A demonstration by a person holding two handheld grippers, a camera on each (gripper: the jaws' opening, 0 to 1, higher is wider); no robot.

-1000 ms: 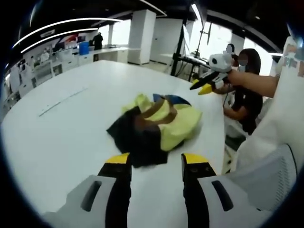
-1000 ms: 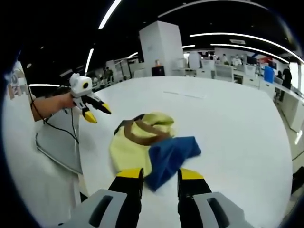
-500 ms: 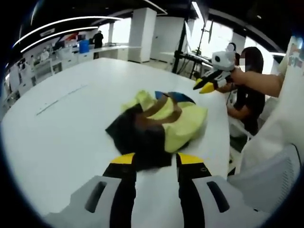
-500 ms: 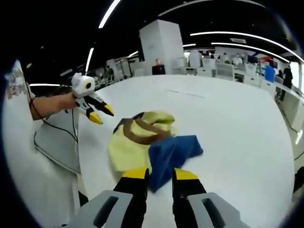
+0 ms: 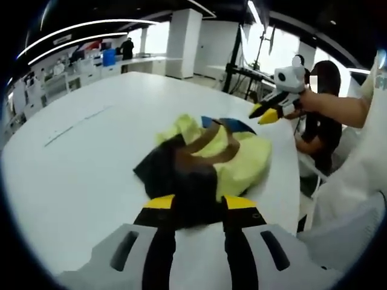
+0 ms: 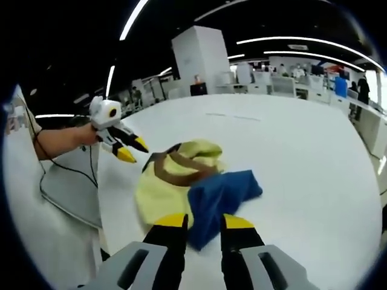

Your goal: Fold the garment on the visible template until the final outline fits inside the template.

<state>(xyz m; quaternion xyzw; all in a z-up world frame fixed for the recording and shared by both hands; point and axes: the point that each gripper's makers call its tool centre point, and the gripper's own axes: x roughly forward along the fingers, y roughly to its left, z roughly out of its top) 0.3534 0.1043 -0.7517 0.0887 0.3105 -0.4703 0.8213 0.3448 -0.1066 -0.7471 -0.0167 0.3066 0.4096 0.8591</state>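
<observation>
In the left gripper view the left hand-held gripper (image 5: 192, 204) has its yellow-tipped jaws narrowly parted around the dark near edge of the crumpled garment (image 5: 208, 162), though whether they pinch the cloth cannot be told. In the right gripper view the right hand-held gripper (image 6: 205, 222) stands likewise, its jaws close on either side of the garment's blue corner (image 6: 222, 194), grip unclear. The garment lies bunched in yellow, brown, blue and black near the edge of the white counter (image 5: 78, 151), and beyond it a seated person (image 5: 318, 121) is by the counter's far side.
</observation>
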